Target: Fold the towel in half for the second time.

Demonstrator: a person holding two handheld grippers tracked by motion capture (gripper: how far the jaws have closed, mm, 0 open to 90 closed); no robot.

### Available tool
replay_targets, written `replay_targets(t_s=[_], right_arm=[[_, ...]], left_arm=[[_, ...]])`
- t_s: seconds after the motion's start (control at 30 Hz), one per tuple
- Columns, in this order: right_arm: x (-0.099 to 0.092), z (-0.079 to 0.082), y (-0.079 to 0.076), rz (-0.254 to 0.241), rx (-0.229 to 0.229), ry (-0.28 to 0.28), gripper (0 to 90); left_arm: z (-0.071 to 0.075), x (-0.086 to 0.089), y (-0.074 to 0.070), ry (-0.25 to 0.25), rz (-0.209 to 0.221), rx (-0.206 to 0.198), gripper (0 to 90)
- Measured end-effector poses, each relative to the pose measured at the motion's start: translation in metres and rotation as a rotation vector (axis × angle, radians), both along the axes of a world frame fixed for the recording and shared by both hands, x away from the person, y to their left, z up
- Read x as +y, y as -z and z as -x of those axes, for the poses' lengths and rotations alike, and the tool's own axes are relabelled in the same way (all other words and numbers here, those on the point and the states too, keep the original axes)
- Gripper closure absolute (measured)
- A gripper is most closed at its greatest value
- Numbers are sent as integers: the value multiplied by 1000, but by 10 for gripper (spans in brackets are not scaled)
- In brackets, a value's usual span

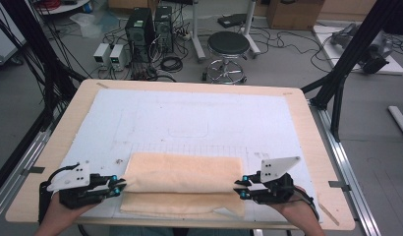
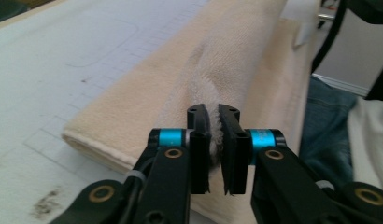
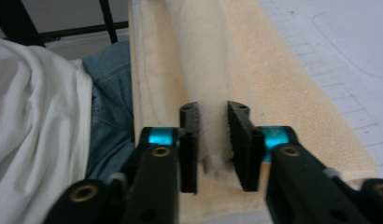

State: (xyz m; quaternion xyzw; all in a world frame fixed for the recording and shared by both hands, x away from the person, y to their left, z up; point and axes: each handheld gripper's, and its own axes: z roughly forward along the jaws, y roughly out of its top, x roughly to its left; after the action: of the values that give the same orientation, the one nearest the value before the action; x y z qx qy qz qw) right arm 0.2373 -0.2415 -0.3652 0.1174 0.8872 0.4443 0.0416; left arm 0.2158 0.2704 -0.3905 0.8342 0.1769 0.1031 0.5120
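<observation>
A folded peach towel (image 1: 182, 179) lies along the near edge of the white gridded mat (image 1: 189, 113). My left gripper (image 1: 122, 186) is at the towel's left end and my right gripper (image 1: 240, 188) at its right end, both pointing inward. In the left gripper view my left gripper (image 2: 214, 112) is shut on a raised ridge of the towel (image 2: 227, 60). The right gripper view has my right gripper (image 3: 213, 109) shut on the same ridge of towel (image 3: 255, 60), which runs taut between the two hands above the lower layers.
The wooden table (image 1: 76, 105) carries the mat. The towel's lower layer hangs at the near table edge, over the person's jeans (image 3: 108, 107). Beyond the table stand a black stool (image 1: 228, 44), computer towers (image 1: 140, 24) and floor cables. Black frame posts flank both sides.
</observation>
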Motion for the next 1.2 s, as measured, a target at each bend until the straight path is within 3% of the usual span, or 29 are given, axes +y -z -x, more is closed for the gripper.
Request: replay_targets(t_s=[0.1, 0.23, 0.33, 0.5, 0.67, 0.8, 0.9, 1.0, 1.2], right_arm=[[-6, 0, -2, -18, 4, 22, 658], [-9, -14, -1, -25, 10, 79, 606], [-6, -27, 5, -1, 8, 146, 557], [0, -52, 14, 11, 24, 204, 513], [5, -73, 24, 54, 15, 266, 453], [5, -87, 34, 80, 42, 310, 404], [6, -96, 41, 87, 79, 322, 401], [8, -99, 48, 88, 81, 308, 426], [6, -100, 63, 84, 125, 298, 438]], left_arm=[[4, 1, -2, 8, 10, -2, 663], [-6, -1, -3, -24, -4, -10, 608], [-20, -6, 0, -49, -11, 2, 577], [-48, -16, 5, -101, -44, 1, 504], [-76, -24, 13, -176, -88, 2, 412], [-94, -29, 22, -217, -92, 25, 370], [-104, -30, 28, -237, -112, 43, 370], [-111, -30, 35, -253, -130, 85, 383], [-115, -32, 43, -237, -142, 139, 408]])
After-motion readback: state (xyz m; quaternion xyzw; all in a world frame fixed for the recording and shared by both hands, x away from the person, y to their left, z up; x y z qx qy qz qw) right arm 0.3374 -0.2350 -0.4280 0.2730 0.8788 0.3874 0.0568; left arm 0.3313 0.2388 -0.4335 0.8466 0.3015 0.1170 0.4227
